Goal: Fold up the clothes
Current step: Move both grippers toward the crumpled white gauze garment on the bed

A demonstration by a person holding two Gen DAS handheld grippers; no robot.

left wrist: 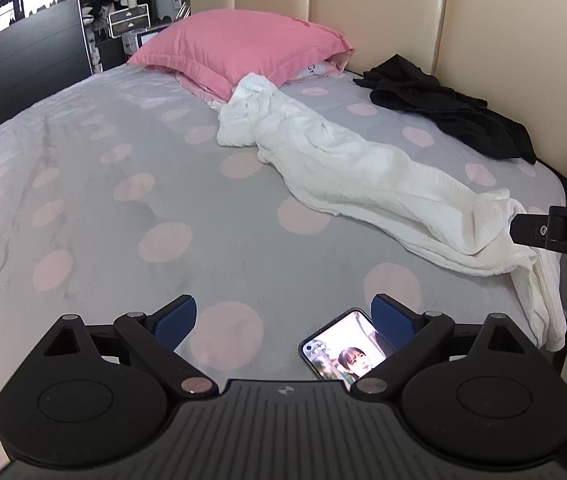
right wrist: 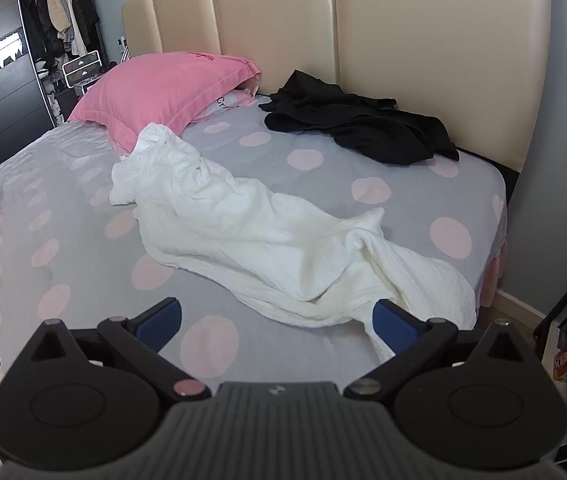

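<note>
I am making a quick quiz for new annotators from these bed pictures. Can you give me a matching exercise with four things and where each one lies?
Things:
1. white garment
2. black garment
3. pink pillow
4. phone

Places:
A. near edge of the bed, by the left gripper's fingers
B. stretched across the middle of the bed
C. far left, against the headboard
D. far right, against the headboard

Pairs: 1-B, 2-D, 3-C, 4-A

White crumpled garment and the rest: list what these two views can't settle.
- White crumpled garment: type unclear, bunched; near end behind the right gripper in the right wrist view.
- Black crumpled garment: folds too dark, both views.
- Lit smartphone: lower part hidden by the left gripper, left wrist view.
</note>
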